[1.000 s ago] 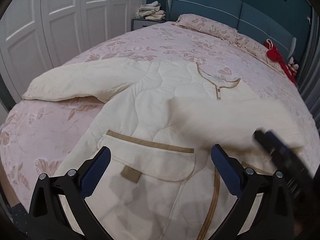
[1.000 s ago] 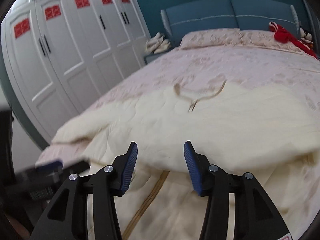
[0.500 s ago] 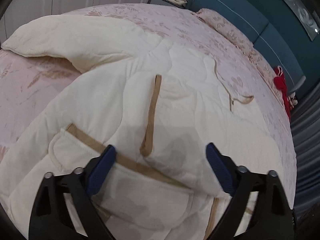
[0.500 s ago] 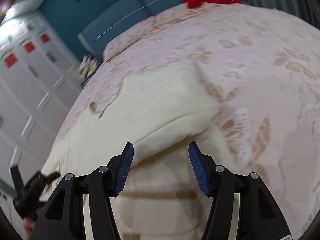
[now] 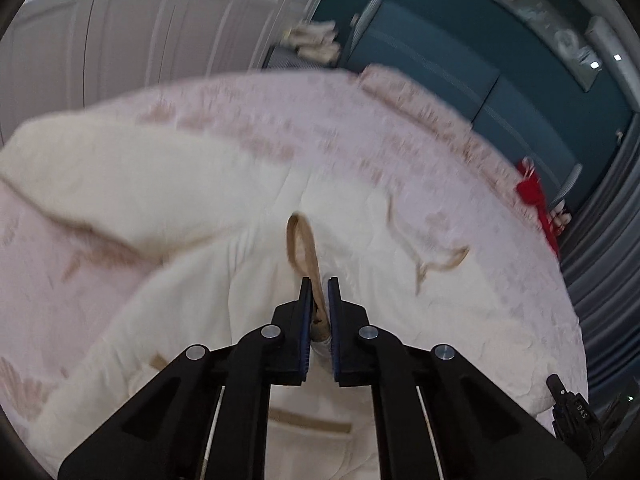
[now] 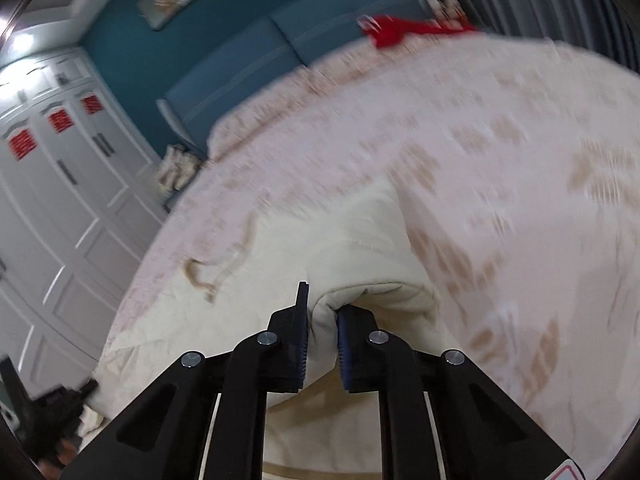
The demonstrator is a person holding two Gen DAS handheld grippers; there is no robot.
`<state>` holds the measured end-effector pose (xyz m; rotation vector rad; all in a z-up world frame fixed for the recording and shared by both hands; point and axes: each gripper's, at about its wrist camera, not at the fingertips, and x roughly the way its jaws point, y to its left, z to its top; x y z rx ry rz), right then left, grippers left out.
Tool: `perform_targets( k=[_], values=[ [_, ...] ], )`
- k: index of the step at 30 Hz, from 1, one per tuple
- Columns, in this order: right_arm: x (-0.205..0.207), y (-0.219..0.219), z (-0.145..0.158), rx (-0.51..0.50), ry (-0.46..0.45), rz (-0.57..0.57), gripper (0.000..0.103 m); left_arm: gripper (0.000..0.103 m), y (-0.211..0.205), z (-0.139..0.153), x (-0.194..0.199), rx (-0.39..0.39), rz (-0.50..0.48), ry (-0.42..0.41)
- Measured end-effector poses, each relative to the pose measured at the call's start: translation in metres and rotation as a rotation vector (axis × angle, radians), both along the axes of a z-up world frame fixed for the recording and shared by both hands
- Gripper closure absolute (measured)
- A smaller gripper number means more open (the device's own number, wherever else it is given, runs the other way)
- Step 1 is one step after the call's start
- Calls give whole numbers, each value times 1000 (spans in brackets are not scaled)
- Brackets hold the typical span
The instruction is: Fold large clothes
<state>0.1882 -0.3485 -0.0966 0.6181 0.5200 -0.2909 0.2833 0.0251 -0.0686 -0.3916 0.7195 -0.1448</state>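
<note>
Left gripper [image 5: 320, 292] is pinched on the robe's [image 5: 192, 184] tan cuff [image 5: 306, 248]; right gripper [image 6: 322, 320] squeezes a sleeve [image 6: 368, 248] fold, both low over the bed [image 6: 500, 168].

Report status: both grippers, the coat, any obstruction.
Left gripper shut on tan cuff trim. Right gripper shut on folded cream sleeve. Coat lies on bed. No obstruction seen.

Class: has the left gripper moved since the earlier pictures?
Yes. The left gripper advanced from the jacket's pocket up toward its collar, closing on the tan cuff.
</note>
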Motion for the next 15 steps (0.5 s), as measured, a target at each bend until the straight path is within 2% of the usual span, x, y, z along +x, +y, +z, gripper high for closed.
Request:
perform_targets(
  k=[3,5,7,10,12,15],
  values=[
    [-1,13,15,-101,-30,26,92,96,5,17,-3,48,18,-79],
    [8,16,-4,-135,58,51,92,96,3,-2,9,105,8,-18],
    [15,12,-33,-80,158,51,93,96,-5,-41,22,191,-14,92],
    [17,7,-62,-40,247,38,93,96,-8,-81,23,232,-25,186],
    [19,5,-69,-36,262,38,93,96,-5,-92,22,211,-20,197],
    [23,6,-71,-59,290,40,92,96,-9,-95,22,247,-21,194]
  ],
)
